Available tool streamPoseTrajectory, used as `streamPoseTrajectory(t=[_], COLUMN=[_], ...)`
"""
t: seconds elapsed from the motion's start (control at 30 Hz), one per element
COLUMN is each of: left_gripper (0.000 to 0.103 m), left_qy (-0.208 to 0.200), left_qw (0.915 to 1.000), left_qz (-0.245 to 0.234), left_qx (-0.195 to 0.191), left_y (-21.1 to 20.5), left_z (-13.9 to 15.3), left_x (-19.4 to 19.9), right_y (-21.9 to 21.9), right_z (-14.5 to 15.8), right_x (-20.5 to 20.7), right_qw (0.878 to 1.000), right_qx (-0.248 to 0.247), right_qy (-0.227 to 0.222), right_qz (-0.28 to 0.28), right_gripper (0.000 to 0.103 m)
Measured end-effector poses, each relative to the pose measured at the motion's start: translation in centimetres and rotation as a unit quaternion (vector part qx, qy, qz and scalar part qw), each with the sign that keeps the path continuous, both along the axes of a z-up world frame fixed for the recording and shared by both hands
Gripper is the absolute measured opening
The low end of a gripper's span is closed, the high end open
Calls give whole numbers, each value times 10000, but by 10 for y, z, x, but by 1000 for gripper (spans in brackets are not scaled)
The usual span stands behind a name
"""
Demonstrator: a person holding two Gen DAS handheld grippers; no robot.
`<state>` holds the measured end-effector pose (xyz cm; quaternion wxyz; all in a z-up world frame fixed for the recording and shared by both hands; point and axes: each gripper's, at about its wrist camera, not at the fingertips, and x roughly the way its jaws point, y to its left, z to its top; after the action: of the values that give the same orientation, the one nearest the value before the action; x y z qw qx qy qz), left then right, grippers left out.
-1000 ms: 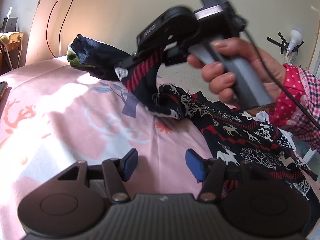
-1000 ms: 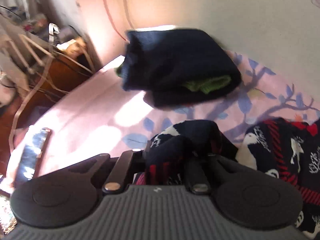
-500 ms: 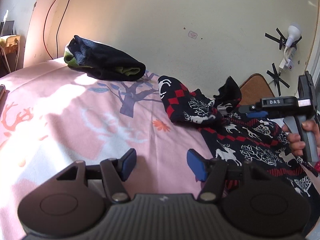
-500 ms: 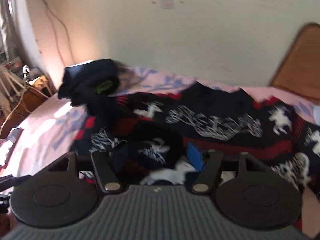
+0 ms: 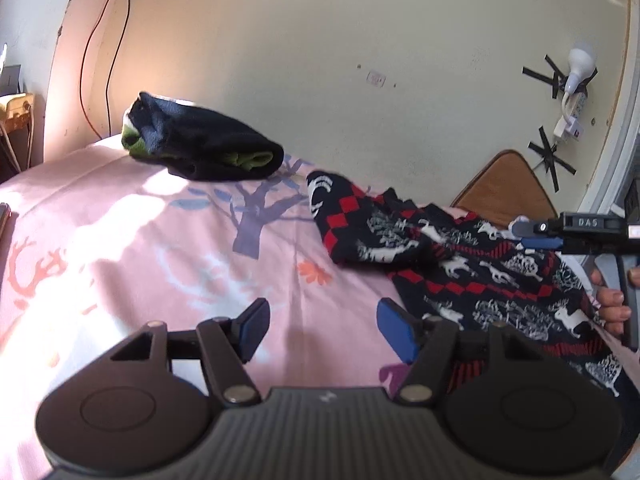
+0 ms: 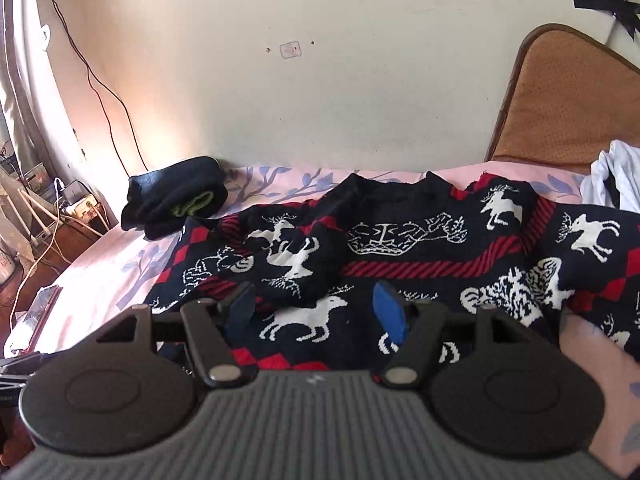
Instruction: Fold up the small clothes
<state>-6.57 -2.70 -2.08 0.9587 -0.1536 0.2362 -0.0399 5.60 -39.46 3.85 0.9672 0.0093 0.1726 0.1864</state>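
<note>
Now: the reindeer sweater (image 6: pixel 420 248) lies spread on the pink bedsheet (image 5: pixel 120 248), its left sleeve folded inward.
Right gripper (image 6: pixel 316 308): jaws wide, empty, just opened, low over the sweater.
Left gripper (image 5: pixel 320 328): jaws apart, just widening, nothing between, over bare sheet.
Step well done: probably pinch the far-right sleeve, fold inward, flat.
Around: folded dark garment (image 5: pixel 200 148) far left, white cloth (image 6: pixel 612 176) at the right edge, both clear.

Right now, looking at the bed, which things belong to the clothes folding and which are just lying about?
Part of the job:
reindeer sweater, spread on the bed, sleeve folded over
folded dark garment near the wall
left gripper and right gripper, both open, holding nothing

Just lying about:
brown cushion
white cloth
power strip
wall cables
</note>
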Motion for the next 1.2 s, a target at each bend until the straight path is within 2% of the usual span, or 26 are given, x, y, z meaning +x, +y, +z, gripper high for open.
streamPoseTrajectory(t=[0.13, 0.23, 0.33, 0.43, 0.5, 0.53, 0.57, 0.63, 0.7, 0.77, 0.8, 0.83, 0.9, 0.93, 0.97, 1.03, 1.1, 1.17, 1.2], left_gripper=[64, 67, 67, 67, 63, 64, 66, 66, 66, 66, 66, 66, 66, 66, 66, 67, 69, 69, 69], left_qy=[-287, -371, -244, -249, 53, -42, -129, -142, -78, -65, -54, -43, -38, -37, -39, -51, -62, -66, -54], left_qw=[9993, 9984, 9971, 9949, 9956, 9961, 9961, 9962, 9967, 9970, 9973, 9976, 9980, 9981, 9982, 9984, 9986, 9988, 9990], left_qz=[217, 427, 667, 846, 795, 768, 812, 824, 760, 734, 700, 662, 620, 609, 595, 560, 520, 472, 433], left_qx=[40, 60, -279, -492, -500, -439, -329, -244, -291, -227, -207, -192, -112, -60, -11, 64, 120, 136, 139], left_y=[5, 10, 22, 26, 28, 29, 29, 30, 31, 28, 27, 26, 22, 20, 19, 16, 14, 11, 11], left_z=[29, 35, 29, 10, 2, 2, 2, 1, 0, 0, 0, -1, -1, -1, -1, -1, -1, -2, -2], left_x=[24, 57, 98, 121, 129, 126, 124, 122, 124, 126, 126, 127, 127, 127, 127, 126, 126, 128, 129], right_y=[9, 20, 42, 67, 86, 97, 107, 129, 146, 154, 152, 146, 129, 116, 104, 71, 28, -14, -31], right_z=[11, 24, 35, 39, 37, 34, 29, 19, 6, -7, -10, -9, 1, 10, 21, 51, 74, 82, 79], right_x=[15, 31, 59, 98, 123, 134, 146, 165, 180, 188, 186, 183, 175, 168, 158, 125, 88, 54, 41], right_qw=[9998, 9991, 9982, 9981, 9971, 9958, 9941, 9888, 9802, 9709, 9715, 9734, 9798, 9851, 9906, 9995, 9952, 9864, 9834], right_qx=[-87, -227, -492, -425, -408, -482, -598, -982, -1462, -1915, -1949, -1905, -1548, -1201, -883, -63, 876, 1361, 1429], right_qy=[-102, -165, -111, 206, 495, 645, 771, 993, 1197, 1305, 1224, 1153, 1200, 1173, 988, 305, -400, -918, -1114], right_qz=[-173, -322, -336, -396, -405, -442, -479, -528, -599, -605, -567, -547, -408, -382, -347, -99, 199, 121, -22], right_gripper=[68, 69, 70, 70, 70, 70, 72, 82, 82, 76, 67, 45, 20, 16, 16, 16, 16, 16, 17])
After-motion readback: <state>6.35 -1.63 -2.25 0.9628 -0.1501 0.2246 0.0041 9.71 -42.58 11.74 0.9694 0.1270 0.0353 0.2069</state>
